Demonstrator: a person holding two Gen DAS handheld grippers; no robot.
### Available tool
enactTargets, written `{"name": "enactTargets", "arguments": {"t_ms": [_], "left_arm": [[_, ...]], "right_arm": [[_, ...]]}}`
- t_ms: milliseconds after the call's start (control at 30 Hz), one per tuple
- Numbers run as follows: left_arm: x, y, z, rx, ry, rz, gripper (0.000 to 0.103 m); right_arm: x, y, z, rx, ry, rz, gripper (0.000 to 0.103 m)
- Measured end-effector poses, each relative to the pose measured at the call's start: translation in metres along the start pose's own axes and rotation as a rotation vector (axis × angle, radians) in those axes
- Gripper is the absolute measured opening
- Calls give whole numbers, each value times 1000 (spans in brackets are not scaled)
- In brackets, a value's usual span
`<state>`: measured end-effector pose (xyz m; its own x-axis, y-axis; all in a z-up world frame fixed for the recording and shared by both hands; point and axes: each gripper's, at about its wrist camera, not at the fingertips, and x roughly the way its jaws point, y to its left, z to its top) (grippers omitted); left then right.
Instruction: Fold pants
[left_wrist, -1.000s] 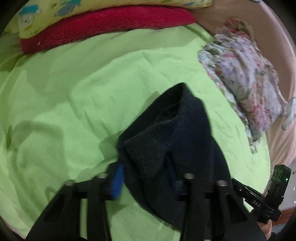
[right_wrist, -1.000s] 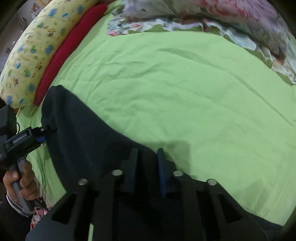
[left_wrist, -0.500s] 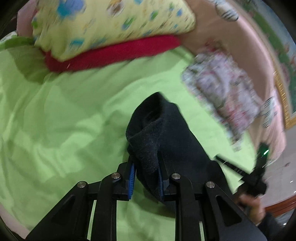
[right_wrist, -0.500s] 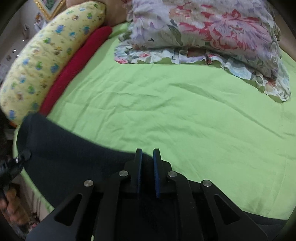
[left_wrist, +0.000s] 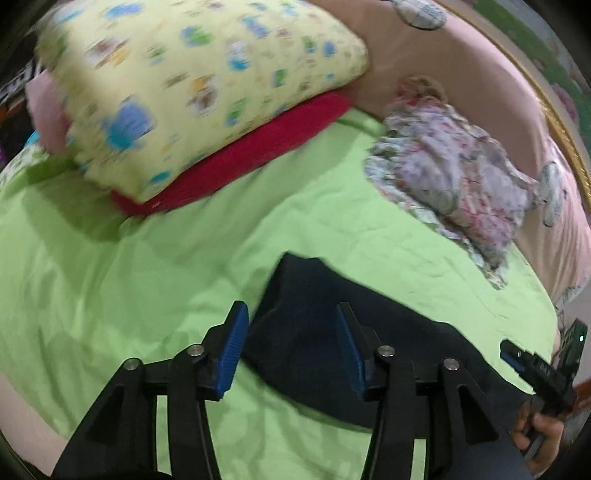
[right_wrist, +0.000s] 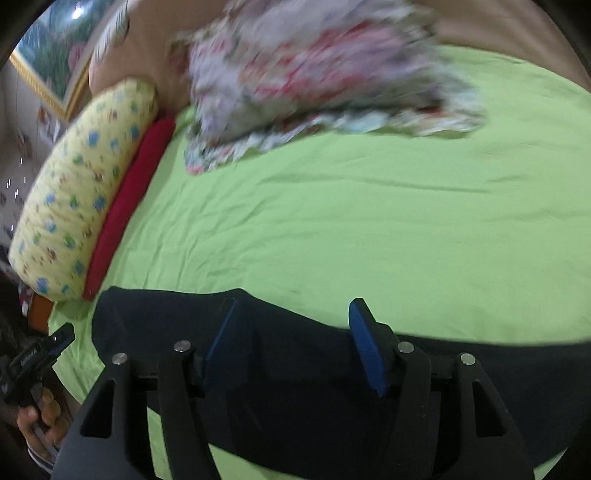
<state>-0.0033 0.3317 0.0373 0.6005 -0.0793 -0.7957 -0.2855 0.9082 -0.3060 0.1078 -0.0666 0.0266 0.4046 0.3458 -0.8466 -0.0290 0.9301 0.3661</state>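
Note:
The dark navy pants (left_wrist: 406, 332) lie folded flat on the green bed sheet (left_wrist: 147, 258). My left gripper (left_wrist: 291, 314) hovers above their left end. Its jaws are opening, and the blue pads (left_wrist: 232, 347) stand apart from the cloth with nothing pressed between them. In the right wrist view the pants (right_wrist: 155, 321) stretch across the near edge of the bed. My right gripper (right_wrist: 293, 306) hangs over their far edge, its jaws also opening, pads clear of the fabric. Each view shows the other gripper (left_wrist: 535, 369) (right_wrist: 40, 354) held in a hand at the side.
A yellow patterned pillow (left_wrist: 192, 85) rests on a red cushion (left_wrist: 258, 147) at the bed's far left. Crumpled floral bedding (left_wrist: 454, 177) lies against the pink headboard (left_wrist: 480, 81). Green sheet (right_wrist: 351, 221) spreads beyond the pants.
Both grippers were shut on the pants and have let go and risen. The lifted dark cloth now lies flat on the sheet.

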Motion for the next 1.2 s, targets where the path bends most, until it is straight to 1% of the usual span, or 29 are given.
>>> {"name": "enactTargets", "arguments": {"t_ms": [133, 300, 333, 400, 433, 467, 533, 633, 700, 767, 900, 967, 1067, 1200], "left_arm": [[9, -38, 3, 73, 39, -51, 53], [30, -97, -9, 187, 118, -131, 56], [36, -110, -13, 213, 137, -143, 58], [45, -143, -23, 276, 181, -184, 58], [47, -152, -27, 297, 191, -197, 59], [50, -169, -34, 335, 209, -214, 59], [54, -196, -45, 396, 230, -236, 61], [61, -241, -66, 492, 282, -270, 62], [62, -262, -77, 543, 303, -289, 62], [64, -289, -88, 608, 326, -311, 66], [70, -342, -109, 726, 370, -351, 66], [72, -371, -124, 802, 397, -373, 66], [79, -409, -145, 910, 465, -414, 66], [89, -461, -173, 1058, 498, -414, 66]], "right_arm": [[-34, -31, -25, 73, -29, -10, 63], [-66, -73, -64, 193, -70, -65, 63], [-74, -83, -72, 224, -79, -77, 63], [-89, -103, -88, 284, -98, -103, 63], [-96, -111, -95, 311, -105, -114, 63], [-99, -116, -99, 328, -110, -122, 63], [-109, -132, -112, 378, -122, -152, 63], [-121, -154, -129, 454, -140, -177, 63], [-126, -165, -137, 493, -150, -193, 63], [-132, -177, -145, 538, -163, -192, 63], [-144, -200, -156, 618, -207, -193, 63], [-148, -210, -160, 643, -222, -193, 63], [-151, -225, -165, 681, -235, -182, 63], [-150, -248, -170, 760, -251, -144, 63]]}}
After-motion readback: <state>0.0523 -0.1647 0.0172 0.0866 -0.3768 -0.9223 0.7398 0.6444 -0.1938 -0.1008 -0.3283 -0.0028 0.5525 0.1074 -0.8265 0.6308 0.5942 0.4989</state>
